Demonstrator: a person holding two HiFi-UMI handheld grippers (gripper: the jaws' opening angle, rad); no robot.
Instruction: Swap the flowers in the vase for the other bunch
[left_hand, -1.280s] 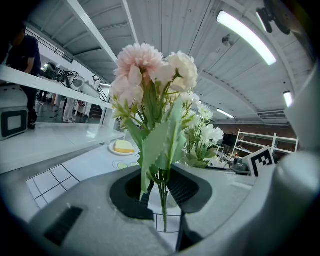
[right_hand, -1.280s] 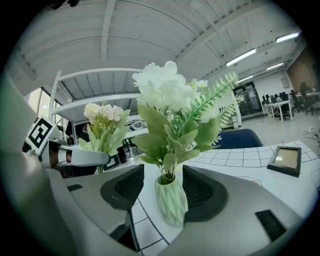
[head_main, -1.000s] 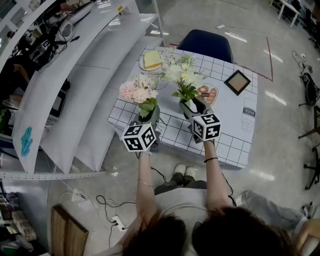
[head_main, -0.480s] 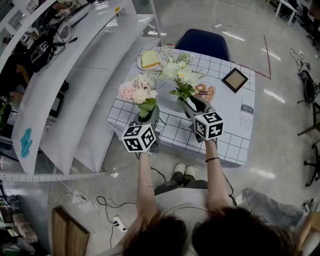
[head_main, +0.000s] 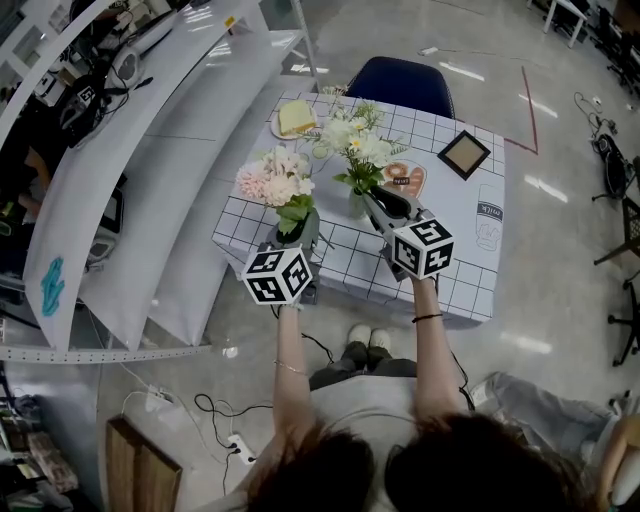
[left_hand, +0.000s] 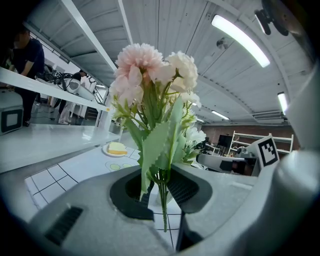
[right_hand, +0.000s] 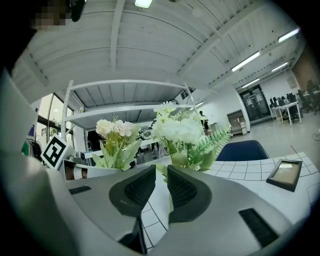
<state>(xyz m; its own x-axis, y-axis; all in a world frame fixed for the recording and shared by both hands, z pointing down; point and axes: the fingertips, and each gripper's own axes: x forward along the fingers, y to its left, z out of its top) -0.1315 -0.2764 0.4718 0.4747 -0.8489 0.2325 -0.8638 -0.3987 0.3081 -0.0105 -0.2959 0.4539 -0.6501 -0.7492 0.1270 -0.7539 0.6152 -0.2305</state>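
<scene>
My left gripper (left_hand: 159, 189) is clamped on the thin green stems of the pink-and-cream artificial flower bunch (left_hand: 150, 70). The grip sits low, below the leaves, and the bunch stands upright over the near left corner of the white grid-patterned table (head_main: 455, 235). My right gripper (right_hand: 161, 186) has its jaws only a narrow slit apart, and I see nothing gripped between them. The white flower bunch with fern fronds (right_hand: 182, 131) stands just ahead of it, in the small clear vase (head_main: 357, 203). I judge both bunches light, with wiry stems that flex and a slick plastic skin. I would take hold on the gathered stems just above the vase's mouth, never on the blooms. The vase looks light and easy to tip.
</scene>
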